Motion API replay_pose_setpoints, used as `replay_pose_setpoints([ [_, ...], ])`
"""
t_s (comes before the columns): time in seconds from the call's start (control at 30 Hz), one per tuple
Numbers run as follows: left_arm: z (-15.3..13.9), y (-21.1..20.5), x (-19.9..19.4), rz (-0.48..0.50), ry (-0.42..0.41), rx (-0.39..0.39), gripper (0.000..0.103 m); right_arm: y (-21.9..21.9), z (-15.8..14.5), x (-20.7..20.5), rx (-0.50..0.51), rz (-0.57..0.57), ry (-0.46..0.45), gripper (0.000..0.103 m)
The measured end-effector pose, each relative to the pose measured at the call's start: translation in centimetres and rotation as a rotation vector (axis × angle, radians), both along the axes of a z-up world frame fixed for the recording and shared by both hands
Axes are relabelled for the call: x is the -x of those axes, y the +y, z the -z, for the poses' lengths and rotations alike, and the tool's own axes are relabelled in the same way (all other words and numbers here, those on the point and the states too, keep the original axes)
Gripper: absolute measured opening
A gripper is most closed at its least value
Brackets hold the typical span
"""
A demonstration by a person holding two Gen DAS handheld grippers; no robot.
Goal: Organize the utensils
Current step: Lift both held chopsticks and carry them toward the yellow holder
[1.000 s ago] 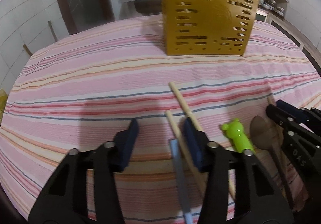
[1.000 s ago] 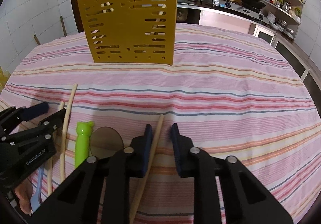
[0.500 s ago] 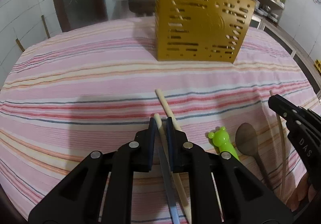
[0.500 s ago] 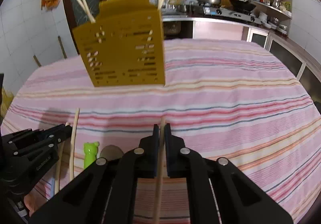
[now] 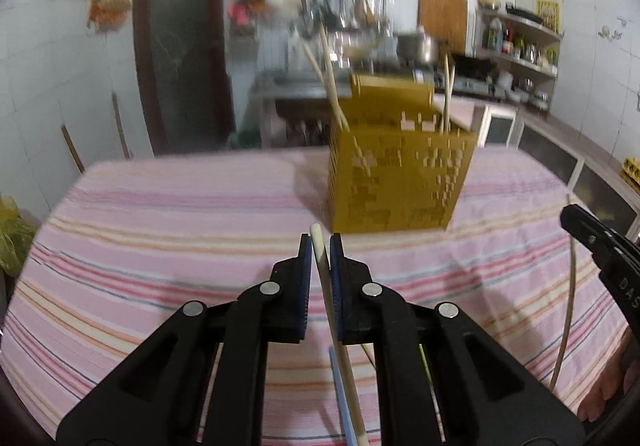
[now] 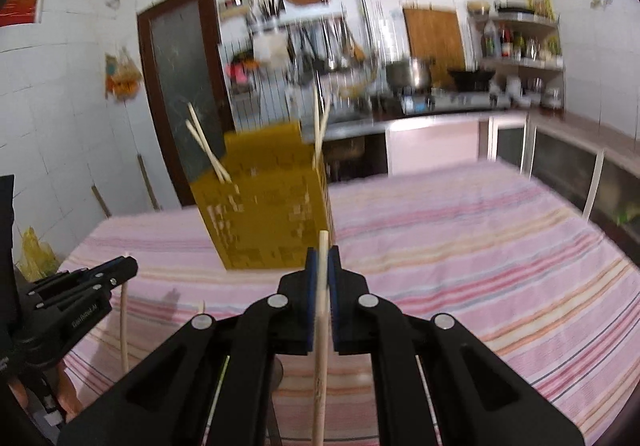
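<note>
Left wrist view: we log our left gripper (image 5: 320,258) pinching a chopstick (image 5: 320,246), its tip just past the fingertips and its shaft running back under the gripper, raised over the striped cloth (image 5: 160,230) of the bench. A blue handle (image 5: 340,386) shows under the gripper, beside the shaft. The yellow holder (image 5: 400,182) stands ahead on the bench, chopsticks (image 5: 330,86) already upright in it. Our right gripper (image 5: 600,250) enters at the right edge; a thin stick (image 5: 570,306) hangs beside it. Right wrist view: we log our right gripper (image 6: 322,266) pressed onto a second chopstick (image 6: 321,326), held off the bench and pointing toward the holder (image 6: 264,214). Our left gripper (image 6: 100,278) shows lower left, its chopstick (image 6: 124,326) hanging below. Motion blurs the kitchen behind.
</note>
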State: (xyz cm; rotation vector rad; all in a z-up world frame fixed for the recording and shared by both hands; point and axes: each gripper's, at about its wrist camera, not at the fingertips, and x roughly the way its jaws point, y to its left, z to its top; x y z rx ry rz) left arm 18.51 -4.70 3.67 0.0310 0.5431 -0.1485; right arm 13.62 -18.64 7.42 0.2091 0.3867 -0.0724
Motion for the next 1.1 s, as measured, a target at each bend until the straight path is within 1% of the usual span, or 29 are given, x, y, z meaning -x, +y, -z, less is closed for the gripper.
replay_pose_setpoints([
  [0.13, -2.1, 0.6, 1.6, -0.018, -0.094, 0.012, 0.008, 0.2, -1.3, 1.6, 0.011, 0.010, -0.094, 0.006],
  [0.23, -3.4, 0.9, 2.9, -0.039, -0.178, 0.008, 0.008, 0.4, -2.0, 2.6, 0.034, 0.028, -0.161, 0.006],
  [0.37, -4.5, 1.0, 4.3, -0.049, -0.247, 0.004, 0.008, 0.5, -2.7, 3.7, 0.065, 0.056, -0.229, 0.006],
  [0.43, -4.8, 1.1, 4.8, -0.054, -0.273, -0.002, 0.008, 0.5, -2.8, 4.0, 0.070, 0.062, -0.243, 0.006],
  [0.67, -5.3, 2.1, 5.3, -0.068, -0.309, 0.021, 0.005, 0.4, -3.1, 4.5, 0.073, 0.065, -0.261, 0.006],
  [0.83, -5.5, 2.2, 5.4, -0.071, -0.317, 0.015, 0.005, 0.5, -3.1, 4.4, 0.072, 0.062, -0.260, 0.006],
  [0.9, -5.5, 2.3, 5.4, -0.069, -0.311, 0.019, 0.005, 0.8, -3.4, 4.2, 0.094, 0.070, -0.262, 0.006],
  [1.1, -6.6, 2.5, 5.4, -0.068, -0.315, 0.032, 0.005, 0.9, -4.5, 3.4, 0.109, 0.075, -0.249, 0.006],
])
